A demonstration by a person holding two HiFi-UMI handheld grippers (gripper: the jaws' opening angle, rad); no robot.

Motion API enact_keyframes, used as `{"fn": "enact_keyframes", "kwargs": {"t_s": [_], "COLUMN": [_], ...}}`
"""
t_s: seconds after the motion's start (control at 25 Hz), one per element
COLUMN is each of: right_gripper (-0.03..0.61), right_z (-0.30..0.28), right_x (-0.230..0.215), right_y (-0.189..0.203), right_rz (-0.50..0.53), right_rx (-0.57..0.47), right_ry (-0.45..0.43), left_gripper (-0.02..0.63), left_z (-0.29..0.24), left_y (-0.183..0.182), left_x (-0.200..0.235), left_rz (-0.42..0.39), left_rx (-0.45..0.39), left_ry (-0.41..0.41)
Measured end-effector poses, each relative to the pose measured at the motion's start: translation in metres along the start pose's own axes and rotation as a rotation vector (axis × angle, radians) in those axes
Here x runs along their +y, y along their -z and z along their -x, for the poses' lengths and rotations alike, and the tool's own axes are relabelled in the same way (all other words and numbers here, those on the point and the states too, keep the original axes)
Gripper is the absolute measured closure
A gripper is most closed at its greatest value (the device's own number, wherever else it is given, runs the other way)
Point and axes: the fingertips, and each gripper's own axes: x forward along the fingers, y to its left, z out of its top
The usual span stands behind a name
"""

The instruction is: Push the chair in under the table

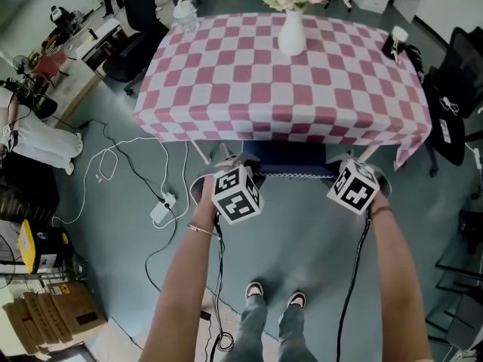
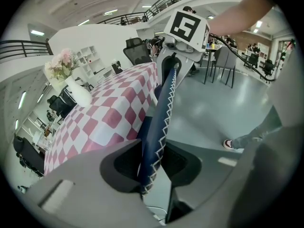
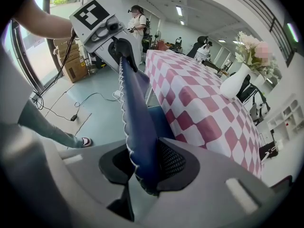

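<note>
A blue chair [image 1: 290, 159] with white stitching stands at the near edge of the table [image 1: 287, 89], which wears a pink and white checked cloth; most of the seat is hidden under the cloth. My left gripper [image 1: 229, 173] is shut on the left end of the chair's top edge, and the blue backrest [image 2: 159, 118] runs between its jaws [image 2: 151, 170]. At the other end my right gripper [image 1: 355, 173] is shut on the same backrest [image 3: 137, 113], which is pinched between its jaws [image 3: 142, 167]. Each gripper view shows the other gripper at the far end of the backrest.
A white vase of flowers [image 1: 292, 32] stands on the table. A power strip with cables [image 1: 162, 210] lies on the floor to the left. Black office chairs [image 1: 136, 44] stand at the far left and one [image 1: 453, 104] at the right. Cardboard boxes [image 1: 53, 308] sit bottom left.
</note>
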Motion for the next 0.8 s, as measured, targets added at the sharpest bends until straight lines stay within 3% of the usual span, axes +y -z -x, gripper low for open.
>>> {"fn": "enact_keyframes", "kwargs": {"t_s": [0.2, 0.8], "right_gripper": [0.472, 0.469], "right_z": [-0.001, 0.0], "right_x": [-0.012, -0.01], "right_y": [-0.002, -0.001], "right_rz": [0.001, 0.025], "right_rx": [-0.007, 0.0], "right_ry": [0.034, 0.004], "left_gripper": [0.512, 0.517], "left_z": [-0.004, -0.005], "left_y": [-0.003, -0.004], "left_x": [0.01, 0.006], "left_rz": [-0.006, -0.057], "left_rx": [-0.008, -0.012], "left_ry": [-0.003, 0.02]}}
